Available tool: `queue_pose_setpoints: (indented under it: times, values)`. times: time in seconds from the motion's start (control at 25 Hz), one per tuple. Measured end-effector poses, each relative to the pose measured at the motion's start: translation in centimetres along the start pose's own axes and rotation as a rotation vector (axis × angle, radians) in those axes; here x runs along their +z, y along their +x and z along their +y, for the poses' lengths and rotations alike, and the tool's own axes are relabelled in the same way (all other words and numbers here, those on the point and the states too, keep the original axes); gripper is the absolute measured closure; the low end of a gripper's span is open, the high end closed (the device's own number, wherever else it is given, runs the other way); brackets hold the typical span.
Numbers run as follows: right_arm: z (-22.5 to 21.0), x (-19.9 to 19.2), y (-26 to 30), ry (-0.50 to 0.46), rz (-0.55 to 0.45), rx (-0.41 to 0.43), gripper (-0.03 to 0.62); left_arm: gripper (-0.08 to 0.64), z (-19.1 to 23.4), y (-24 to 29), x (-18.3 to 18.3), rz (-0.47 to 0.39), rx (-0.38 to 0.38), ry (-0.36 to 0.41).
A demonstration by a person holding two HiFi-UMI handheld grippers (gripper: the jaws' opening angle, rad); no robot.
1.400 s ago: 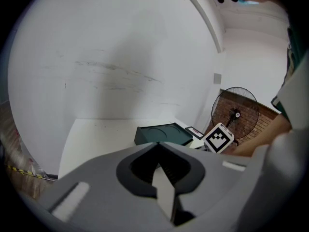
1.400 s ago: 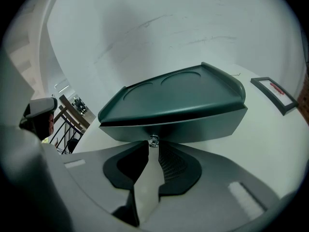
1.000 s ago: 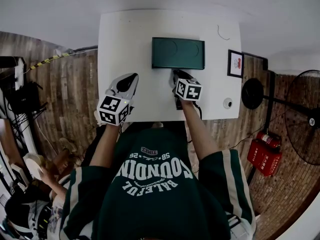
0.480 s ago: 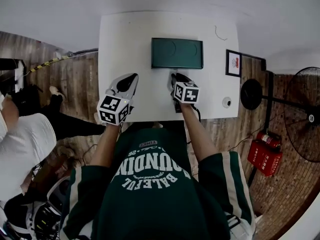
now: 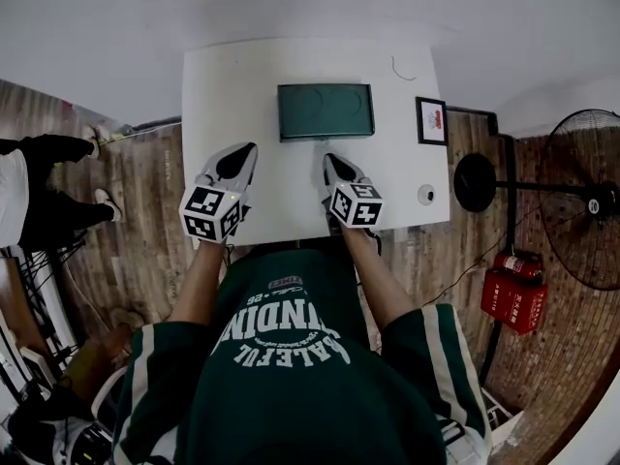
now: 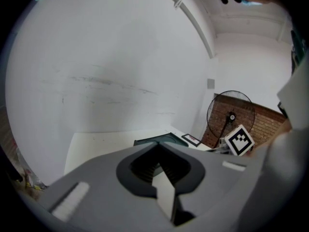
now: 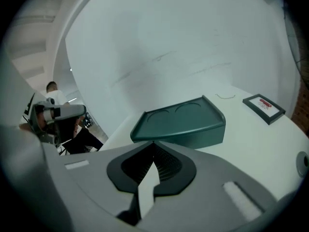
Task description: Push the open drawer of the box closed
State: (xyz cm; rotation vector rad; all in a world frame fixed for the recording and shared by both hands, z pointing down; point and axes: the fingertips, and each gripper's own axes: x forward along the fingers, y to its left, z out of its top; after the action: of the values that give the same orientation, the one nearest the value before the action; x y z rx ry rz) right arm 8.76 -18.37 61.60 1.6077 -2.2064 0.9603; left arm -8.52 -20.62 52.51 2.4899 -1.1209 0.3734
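A dark green box [image 5: 325,111] lies flat on the white table [image 5: 228,95], and no drawer sticks out of its near side. In the right gripper view the box [image 7: 181,122] shows a plain, flush front face just beyond the jaws. My right gripper [image 5: 330,164] is shut and empty, a short way back from the box's near edge and not touching it. My left gripper [image 5: 238,157] is also shut and empty. It hovers over bare table to the left of the box, which appears small in the left gripper view [image 6: 157,140].
A small framed picture [image 5: 429,120] and a round white knob [image 5: 424,194] sit on the table's right part. A fan [image 5: 581,201] and red fire extinguishers [image 5: 513,298] stand on the floor to the right. A person's legs [image 5: 44,182] are at the left.
The right gripper has drawn back from the box's near edge toward me. The left gripper has hardly moved. A person at the left has shifted.
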Motion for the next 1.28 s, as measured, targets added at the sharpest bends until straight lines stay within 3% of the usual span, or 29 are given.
queue_pose_setpoints:
  times: [0.6, 1.28]
  values:
    - [4.6, 11.4, -10.3, -0.177, -0.372, 0.029, 0.591, 0.508, -2.9, -0.5, 3.3, -0.066, -0.068, 0.074]
    - [4.2, 10.9, -11.4, -0.188, -0.376, -0.006, 0.591, 0.508, -4.0, 0.2, 4.2, -0.077, -0.1, 0.091]
